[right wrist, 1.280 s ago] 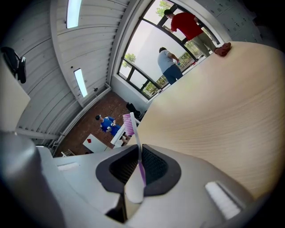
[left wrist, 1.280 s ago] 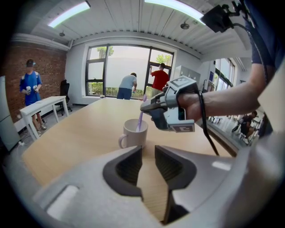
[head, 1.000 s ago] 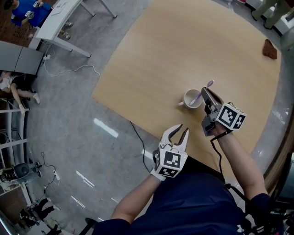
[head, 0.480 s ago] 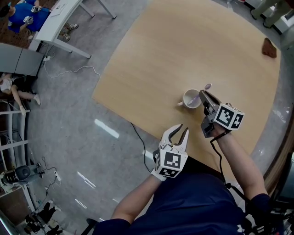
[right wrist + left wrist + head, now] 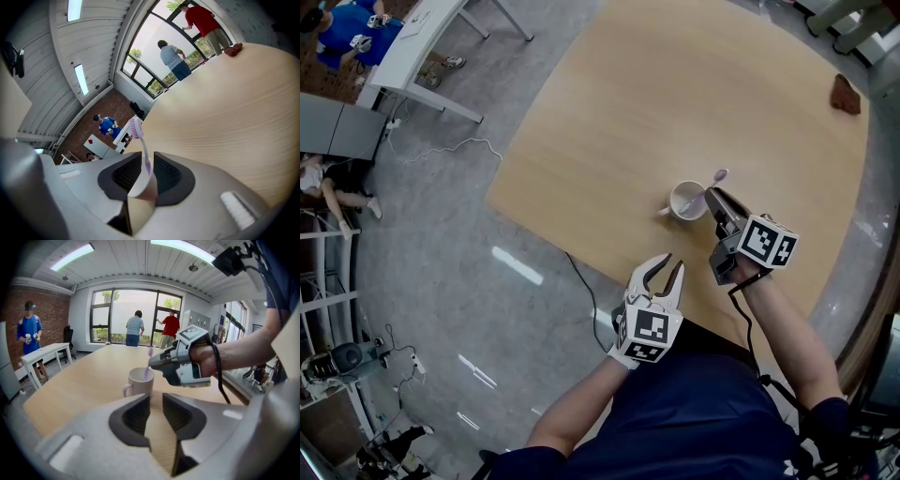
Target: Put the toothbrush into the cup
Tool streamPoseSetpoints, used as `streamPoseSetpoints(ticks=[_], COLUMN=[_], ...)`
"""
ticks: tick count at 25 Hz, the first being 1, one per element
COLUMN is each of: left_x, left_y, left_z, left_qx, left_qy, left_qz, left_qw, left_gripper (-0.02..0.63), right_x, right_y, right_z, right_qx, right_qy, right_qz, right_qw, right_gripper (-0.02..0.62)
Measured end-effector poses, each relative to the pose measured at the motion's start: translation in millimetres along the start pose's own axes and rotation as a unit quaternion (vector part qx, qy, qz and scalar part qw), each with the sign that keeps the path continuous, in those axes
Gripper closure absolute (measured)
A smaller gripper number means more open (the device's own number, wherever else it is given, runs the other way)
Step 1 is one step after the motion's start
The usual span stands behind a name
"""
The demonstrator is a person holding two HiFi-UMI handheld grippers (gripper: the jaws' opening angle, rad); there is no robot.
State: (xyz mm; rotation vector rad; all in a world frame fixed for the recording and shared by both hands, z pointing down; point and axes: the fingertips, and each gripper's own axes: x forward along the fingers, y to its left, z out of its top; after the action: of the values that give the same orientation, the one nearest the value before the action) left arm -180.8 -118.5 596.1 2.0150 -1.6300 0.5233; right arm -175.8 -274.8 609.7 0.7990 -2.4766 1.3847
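A white cup [image 5: 685, 202] stands on the wooden table [image 5: 675, 94], near its front edge. My right gripper [image 5: 713, 194] sits just right of the cup's rim, shut on a purple-and-white toothbrush [image 5: 719, 176]. The brush is tilted, with its bristle head up and to the right and its lower end inside the cup [image 5: 138, 383]. In the right gripper view the handle [image 5: 146, 161] runs up between the jaws of that gripper [image 5: 147, 157]. My left gripper [image 5: 663, 267] hovers at the table's front edge, short of the cup, open with nothing between its jaws [image 5: 156, 399].
A small brown object [image 5: 845, 95] lies at the table's far right. A black cable [image 5: 579, 281] trails on the grey floor to the left. A white table [image 5: 422, 42] stands at the upper left. Two people [image 5: 136, 326] stand by the far windows.
My right gripper has eased slightly down and left with the toothbrush, so the bristle head sits lower and closer to the cup. The left gripper has not moved.
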Motion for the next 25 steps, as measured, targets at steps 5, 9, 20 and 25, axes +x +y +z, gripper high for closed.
streamPoseSetpoints(ticks=[5,9,20,25], left_x=[12,20,17,2], left_y=[-11,-21,-50,-58], left_z=[2,8,53,82], left_qx=[0.005,0.005,0.008,-0.019], left_qy=[0.001,-0.004,-0.030,-0.053], left_qz=[-0.012,-0.028,-0.073,-0.087], left_qw=[0.9999,0.9996,0.9968,0.9946], left_gripper=[0.517,0.517,0.511,0.512], right_x=[-15,-33,-107,-147], right_y=[-15,-19,7,54], right_z=[2,0,-10,6], right_qx=[0.020,0.027,0.024,-0.083], right_qy=[-0.012,-0.027,-0.046,-0.079], right_qz=[-0.002,-0.002,-0.015,-0.002], right_qw=[1.000,0.999,0.999,0.993], right_gripper=[0.511,0.518,0.569,0.577])
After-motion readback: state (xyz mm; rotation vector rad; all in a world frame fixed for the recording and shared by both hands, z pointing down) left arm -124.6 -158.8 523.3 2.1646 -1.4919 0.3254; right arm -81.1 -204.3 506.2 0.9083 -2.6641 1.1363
